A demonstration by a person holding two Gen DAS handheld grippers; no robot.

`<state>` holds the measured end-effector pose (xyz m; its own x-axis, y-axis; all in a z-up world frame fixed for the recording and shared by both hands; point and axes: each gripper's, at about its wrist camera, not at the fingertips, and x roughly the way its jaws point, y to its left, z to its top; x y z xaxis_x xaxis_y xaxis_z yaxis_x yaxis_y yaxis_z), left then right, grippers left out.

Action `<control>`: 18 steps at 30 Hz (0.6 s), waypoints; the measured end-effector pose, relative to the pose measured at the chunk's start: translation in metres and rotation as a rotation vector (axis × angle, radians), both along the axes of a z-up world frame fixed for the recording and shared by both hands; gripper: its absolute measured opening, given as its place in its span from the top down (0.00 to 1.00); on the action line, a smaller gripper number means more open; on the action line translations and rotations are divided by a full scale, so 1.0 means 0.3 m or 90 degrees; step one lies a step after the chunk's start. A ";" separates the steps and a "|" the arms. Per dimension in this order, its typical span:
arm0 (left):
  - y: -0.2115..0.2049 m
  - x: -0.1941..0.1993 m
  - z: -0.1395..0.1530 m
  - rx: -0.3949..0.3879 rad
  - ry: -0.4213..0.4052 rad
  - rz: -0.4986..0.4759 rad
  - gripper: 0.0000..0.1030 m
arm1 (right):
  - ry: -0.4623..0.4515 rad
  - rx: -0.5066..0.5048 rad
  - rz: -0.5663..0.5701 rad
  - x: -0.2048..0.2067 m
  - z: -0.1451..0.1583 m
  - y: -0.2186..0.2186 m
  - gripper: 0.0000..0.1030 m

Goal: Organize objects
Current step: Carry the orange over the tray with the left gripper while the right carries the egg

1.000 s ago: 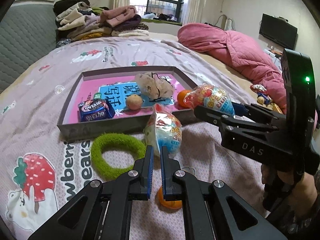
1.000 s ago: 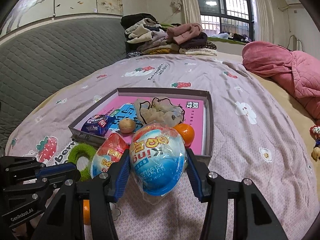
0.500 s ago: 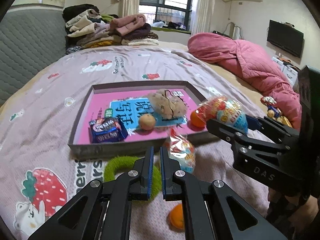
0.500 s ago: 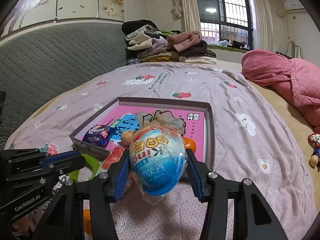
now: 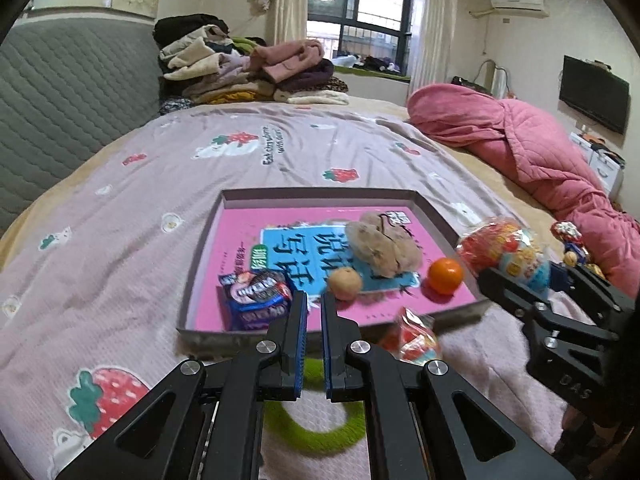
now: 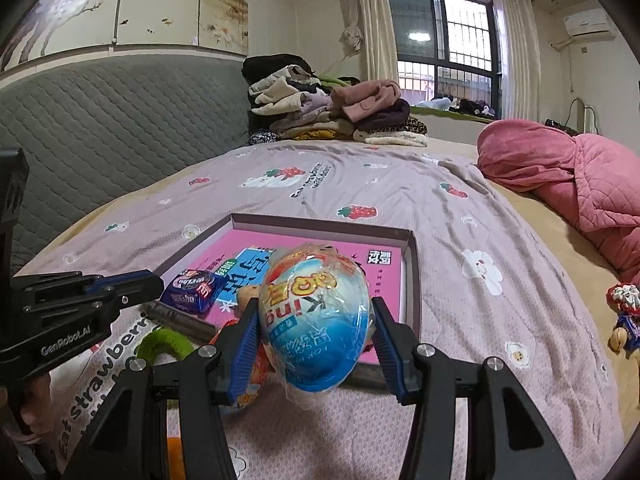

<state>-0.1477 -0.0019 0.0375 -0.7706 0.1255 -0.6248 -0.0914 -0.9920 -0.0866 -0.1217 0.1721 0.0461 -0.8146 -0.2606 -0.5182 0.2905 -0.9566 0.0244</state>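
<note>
My right gripper [image 6: 314,308] is shut on a blue-and-white wrapped toy egg [image 6: 316,328], held above the bed just short of the grey tray's [image 6: 320,222] near rim. In the left wrist view this egg [image 5: 508,252] hangs at the tray's right corner. My left gripper [image 5: 314,300] is shut and empty, over the tray's [image 5: 320,194] front edge. Below it lie a green fuzzy ring [image 5: 316,428] and a second wrapped egg [image 5: 414,338] on the sheet. The tray holds a pink book, a blue snack packet [image 5: 256,294], a brownish fruit [image 5: 345,283], an orange [image 5: 445,275] and a beige pouch [image 5: 382,246].
An orange [image 6: 174,456] lies on the sheet under my right gripper. Folded clothes [image 5: 248,68] are piled at the bed's far end beside the grey headboard [image 5: 60,92]. A pink quilt [image 5: 532,152] fills the right side, with small toys [image 6: 624,320] near its edge.
My left gripper has moved forward over the green ring toward the tray's front edge, still shut. The right gripper keeps its hold on the egg and has hardly shifted.
</note>
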 end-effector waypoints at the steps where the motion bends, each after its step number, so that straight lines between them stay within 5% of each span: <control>1: -0.006 -0.007 0.000 -0.002 0.000 0.004 0.94 | 0.003 0.001 -0.001 -0.001 0.003 0.000 0.49; 8: -0.011 -0.046 0.002 -0.050 0.021 0.023 0.94 | 0.022 0.003 -0.012 -0.013 0.020 0.007 0.49; 18: -0.073 -0.125 -0.018 -0.033 -0.002 0.042 0.94 | 0.042 0.013 -0.026 -0.044 0.026 0.014 0.49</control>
